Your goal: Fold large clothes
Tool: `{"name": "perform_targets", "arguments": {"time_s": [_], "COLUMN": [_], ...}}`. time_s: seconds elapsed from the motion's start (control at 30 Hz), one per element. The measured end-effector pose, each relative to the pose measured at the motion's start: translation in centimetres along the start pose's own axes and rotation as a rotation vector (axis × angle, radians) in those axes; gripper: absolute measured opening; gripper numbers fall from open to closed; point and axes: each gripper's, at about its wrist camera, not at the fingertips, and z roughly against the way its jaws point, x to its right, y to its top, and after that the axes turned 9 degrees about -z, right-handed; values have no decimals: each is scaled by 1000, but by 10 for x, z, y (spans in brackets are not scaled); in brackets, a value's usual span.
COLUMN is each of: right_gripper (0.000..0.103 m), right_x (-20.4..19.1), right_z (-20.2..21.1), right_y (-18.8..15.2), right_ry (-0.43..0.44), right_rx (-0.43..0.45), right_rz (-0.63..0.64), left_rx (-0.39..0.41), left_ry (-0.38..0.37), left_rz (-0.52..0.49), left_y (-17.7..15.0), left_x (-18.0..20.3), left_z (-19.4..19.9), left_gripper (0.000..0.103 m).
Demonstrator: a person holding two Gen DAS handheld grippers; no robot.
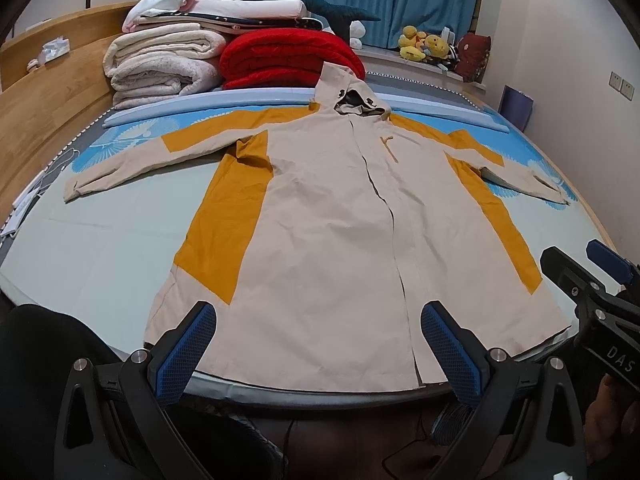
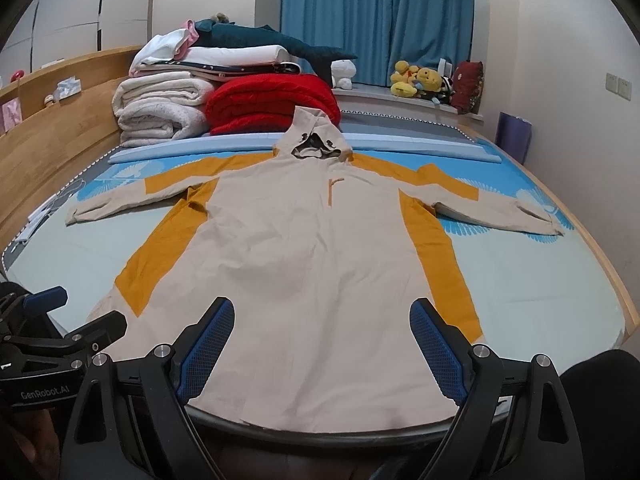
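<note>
The left gripper [image 1: 318,344] and the right gripper [image 2: 322,344] both stand spread wide with nothing between the pads, each above the hem of the beige and mustard hooded jacket [image 1: 340,208], which lies flat and face up on the bed [image 1: 100,248], hood toward 12 o'clock. Only the left view shows "DAS" on the right tool at 4 o'clock. Only the right view shows "GenRobot.AI" on the left tool at 8 o'clock.
</note>
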Motion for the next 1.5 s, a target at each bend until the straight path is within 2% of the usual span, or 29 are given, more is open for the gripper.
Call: {"name": "perform_targets", "arguments": {"time_s": [0.17, 0.27, 0.3, 0.47, 0.6, 0.7, 0.83, 0.93, 1.0, 1.07, 1.1, 1.13, 1.17, 1.2, 1.23, 1.4, 1.5], "right_gripper": [89, 89, 89, 89, 88, 88, 88, 87, 82, 74, 66, 52, 45, 36, 35, 35, 35], "right_x": [-1, 0, 1, 4, 5, 4, 4, 4, 4, 5, 8, 8, 9, 11, 12, 13, 14], "right_z": [-1, 0, 0, -1, 0, 0, 3, 4, 5, 5, 4, 3, 3, 3, 5, 7, 6], "right_y": [-3, -1, -1, -3, -5, -1, 3, 5, 7, 8, 10, 12, 14, 16, 19, 27, 33], "right_ry": [-8, 35, -12, -41, -25, -70, -54, -36, -39, -28, -23, -20, -19, -19, -16, -41, -37], "right_rx": [-6, 9, -7, 11, 19, 38, 36, 31, 39, 45, 42, 41, 34, 37, 43, 41, 48], "right_rz": [9, -51, 10, 36, 21, 91, 84, 61, 55, 29, 15, 1, -11, -21, -31, -25, -14], "left_rx": [-5, 13, 10, 10, -11, -11, -58, -26, -10, 3, -5, -13, -28, -46, -54, -28, 20], "left_ry": [-5, -9, -8, -15, -31, -32, -49, -41, -40, -43, -43, -42, -44, -38, -37, -59, -67], "left_rz": [-6, -3, -7, -8, 6, 9, 13, 4, 2, 7, 12, 17, 25, 33, 34, 42, 34], "left_y": [0, 1, 2, 3, 0, 0, 0, 1, 2, 4, 6, 9, 11, 16, 18, 40, 63], "left_x": [1, 2, 2, 2, -1, -1, -2, -1, -2, -5, -7, -10, -12, -14, -14, -17, -23], "left_z": [-3, -3, -3, -4, -4, -3, -2, 0, 1, 3, 4, 5, 5, 6, 7, 15, 17], "left_gripper": [100, 99, 99, 99, 99, 99, 98, 98, 91, 73, 67, 50, 32, 26, 19, 16, 16]}}
